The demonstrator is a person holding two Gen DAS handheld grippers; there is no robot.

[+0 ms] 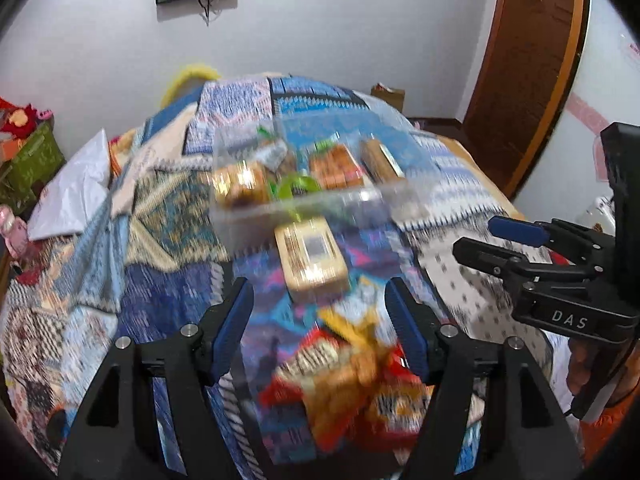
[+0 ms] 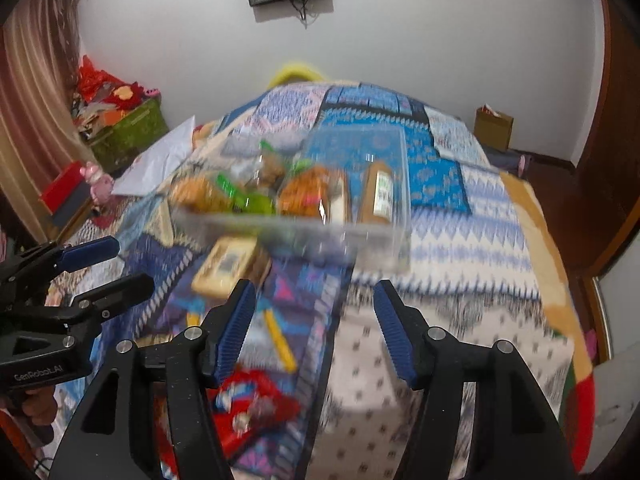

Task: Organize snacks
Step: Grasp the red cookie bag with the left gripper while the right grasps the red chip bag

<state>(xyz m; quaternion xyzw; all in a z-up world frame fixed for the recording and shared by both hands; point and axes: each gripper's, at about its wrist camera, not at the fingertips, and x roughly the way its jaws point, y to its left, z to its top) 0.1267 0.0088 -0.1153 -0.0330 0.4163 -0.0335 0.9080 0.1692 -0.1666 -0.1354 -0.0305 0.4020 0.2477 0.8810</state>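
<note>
**Bedroom: snacks on quilt, both tools unloaded**

Patterned blue patchwork quilt (image 1: pixel 168 216) covers the bed and carries all items. Clear rectangular plastic container (image 2: pixel 384 236) sits mid-bed, holding several wrapped snacks. Flat tan snack box (image 1: pixel 312 256) lies just in front of it, ahead of the left gripper (image 1: pixel 320 324). Red and yellow snack packets (image 1: pixel 360 392) lie below and between that gripper's spread fingers. Right gripper (image 2: pixel 314 328) likewise gapes wide over bare quilt, gripping nothing. Frames are motion-blurred.
</note>
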